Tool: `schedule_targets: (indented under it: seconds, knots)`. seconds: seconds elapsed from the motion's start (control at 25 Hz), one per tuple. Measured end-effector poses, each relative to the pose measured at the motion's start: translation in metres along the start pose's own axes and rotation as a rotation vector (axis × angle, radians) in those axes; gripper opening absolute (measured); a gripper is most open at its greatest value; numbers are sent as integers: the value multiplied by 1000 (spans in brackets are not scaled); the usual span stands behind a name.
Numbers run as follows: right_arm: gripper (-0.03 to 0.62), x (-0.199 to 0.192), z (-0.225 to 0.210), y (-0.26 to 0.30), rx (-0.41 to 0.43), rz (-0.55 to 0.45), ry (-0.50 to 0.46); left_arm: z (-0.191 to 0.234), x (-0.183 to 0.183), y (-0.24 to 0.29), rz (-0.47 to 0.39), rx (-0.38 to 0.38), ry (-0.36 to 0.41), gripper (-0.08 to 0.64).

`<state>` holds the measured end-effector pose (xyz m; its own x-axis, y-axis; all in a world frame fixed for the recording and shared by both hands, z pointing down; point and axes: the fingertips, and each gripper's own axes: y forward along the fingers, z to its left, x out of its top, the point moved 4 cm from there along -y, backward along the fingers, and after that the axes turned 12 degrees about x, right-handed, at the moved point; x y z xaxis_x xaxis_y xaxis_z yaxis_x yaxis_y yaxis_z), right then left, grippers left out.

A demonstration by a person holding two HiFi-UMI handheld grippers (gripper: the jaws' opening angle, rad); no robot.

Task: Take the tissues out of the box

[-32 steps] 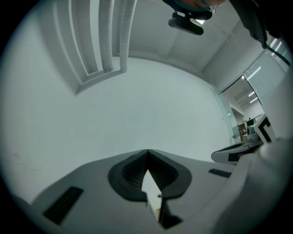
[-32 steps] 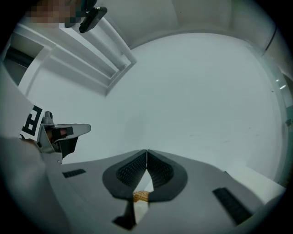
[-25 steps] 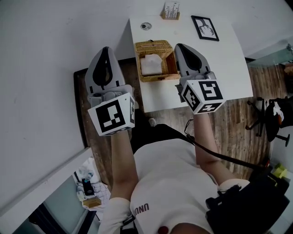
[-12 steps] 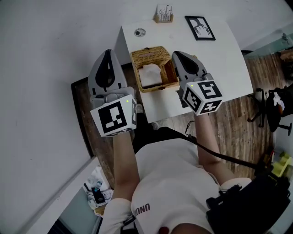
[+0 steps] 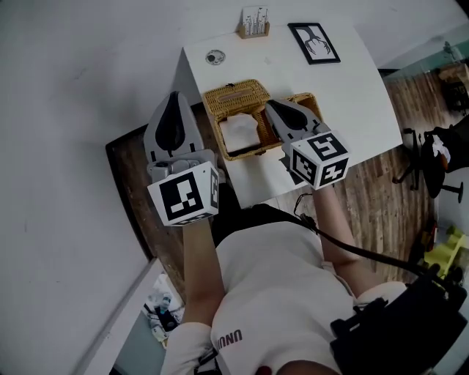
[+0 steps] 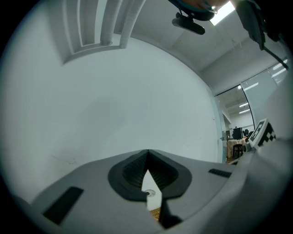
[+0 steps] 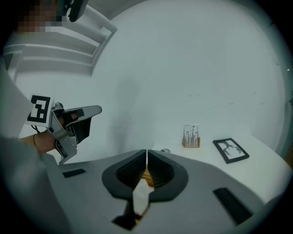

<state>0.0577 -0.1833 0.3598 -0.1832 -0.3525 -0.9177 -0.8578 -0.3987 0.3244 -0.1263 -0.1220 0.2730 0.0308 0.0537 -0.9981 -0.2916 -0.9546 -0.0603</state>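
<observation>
Only the head view shows the whole woven wicker box [image 5: 227, 95] of white tissues [image 5: 240, 130]. The gripper views show the left gripper [image 6: 147, 151] and right gripper [image 7: 146, 152] both clenched and empty.

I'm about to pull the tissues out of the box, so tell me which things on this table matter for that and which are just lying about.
For the job: wicker box, tissues inside it, left gripper, right gripper.
Just lying about: framed picture, card stand, small round object.
</observation>
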Motion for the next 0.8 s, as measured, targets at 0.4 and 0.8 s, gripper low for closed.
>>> schedule_targets:
  seconds: [0.4,0.8]
  knots:
    - [40,-28,-3,25,48,171,16,0,-32,19,77,-45,-39,9]
    - [138,-60,-2,45,106,387,33,2,-57,38,126,-65,-53,9]
